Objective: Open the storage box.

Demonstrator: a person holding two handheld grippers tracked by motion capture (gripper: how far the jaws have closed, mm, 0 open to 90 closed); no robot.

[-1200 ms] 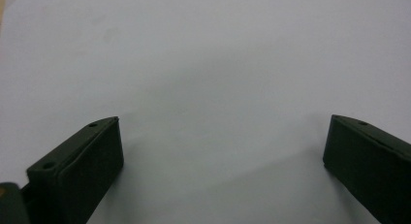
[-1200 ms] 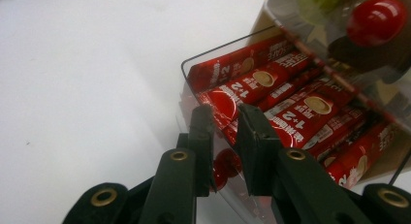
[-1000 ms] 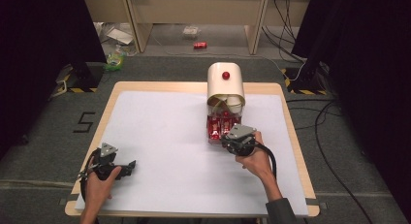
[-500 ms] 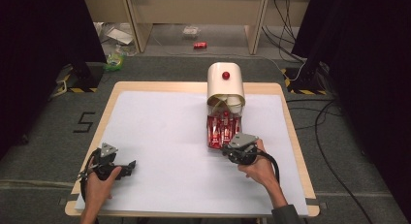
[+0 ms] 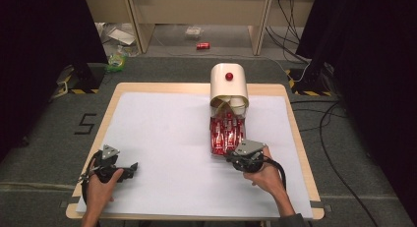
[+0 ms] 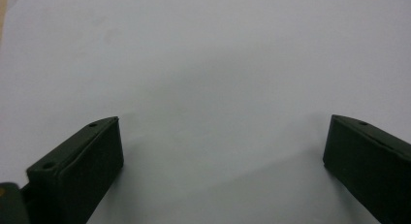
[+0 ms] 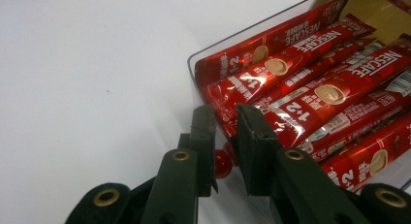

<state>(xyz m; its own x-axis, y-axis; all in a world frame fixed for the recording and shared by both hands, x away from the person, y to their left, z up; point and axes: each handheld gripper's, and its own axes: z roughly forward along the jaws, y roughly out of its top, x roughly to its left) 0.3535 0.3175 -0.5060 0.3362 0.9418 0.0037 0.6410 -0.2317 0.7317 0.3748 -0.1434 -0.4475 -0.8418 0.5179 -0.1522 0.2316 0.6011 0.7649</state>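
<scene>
the landmark is the cream dispenser box [image 5: 229, 84] with a red knob [image 5: 229, 76] on top, standing at the far middle of the white-covered table [image 5: 162, 128]. a clear drawer [image 7: 228, 64] is pulled out of the box on the person's side and lies flat on the table, packed with red coffee sachets [image 5: 225, 133] laid lengthwise.

right gripper [image 5: 235, 158]: at the near end of the drawer, on the side away from the box, held in the right hand [image 5: 263, 174]. in the right gripper view its tips [image 7: 224, 132] straddle the drawer's front wall, one black jaw outside it and one inside against the sachet ends. a small red knob [image 7: 223, 163] on the drawer front sits low between the jaws. the jaws stand narrowly parted and have just been opening; the gap to the knob and wall is visible, so they do not press on either. the nearest sachets [image 7: 300, 88] read "nescafe 1+2".

left gripper [image 5: 129, 167]: well away from the box, toward the near left corner of the table, held in the left hand [image 5: 101, 187] and pointing toward the table's middle. in the left gripper view its jaws are spread wide over bare white cover, with nothing between them [image 6: 220, 146].

a red can [image 5: 202, 46] lies on the floor beyond the box.
</scene>
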